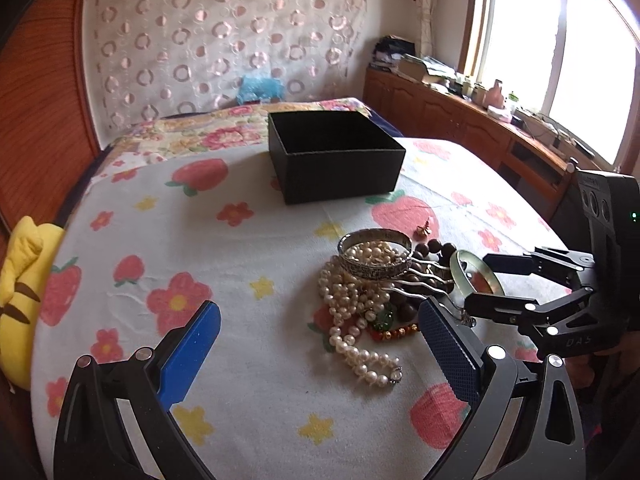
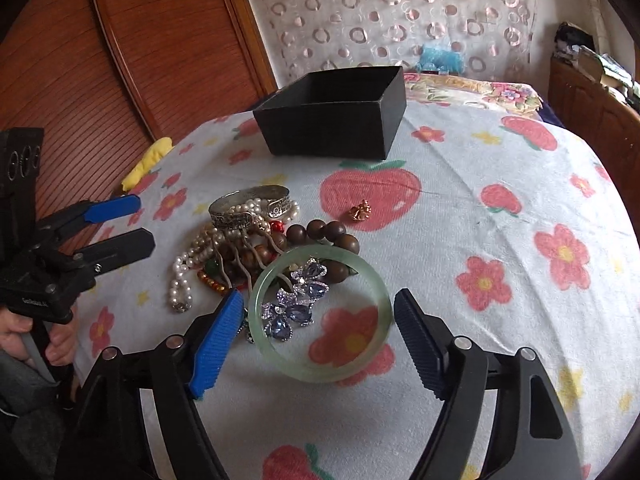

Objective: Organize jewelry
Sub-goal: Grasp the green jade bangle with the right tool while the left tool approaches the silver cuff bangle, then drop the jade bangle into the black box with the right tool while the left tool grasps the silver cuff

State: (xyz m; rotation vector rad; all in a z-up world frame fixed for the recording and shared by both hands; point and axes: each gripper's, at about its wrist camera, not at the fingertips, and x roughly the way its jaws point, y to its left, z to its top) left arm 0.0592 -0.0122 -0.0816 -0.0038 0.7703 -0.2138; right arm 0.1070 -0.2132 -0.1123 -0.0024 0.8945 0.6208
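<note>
Right wrist: both jaws wide, empty | hair comb (image 2: 244, 254) half-buried under silver bangle (image 2: 250, 206) | box (image 2: 332, 114) interior unseen

Two low, close wrist views from opposite sides, both toward the jewelry pile (image 1: 372, 280) and black box (image 2: 332, 112)

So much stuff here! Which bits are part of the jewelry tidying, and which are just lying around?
Part of the job:
black box
jade bangle
silver cuff
pearl necklace
wooden bead bracelet
blue crystal hairpin
small gold charm

Just lying about:
yellow plush toy
blue fluffy thing
clutter on the wooden cabinet
</note>
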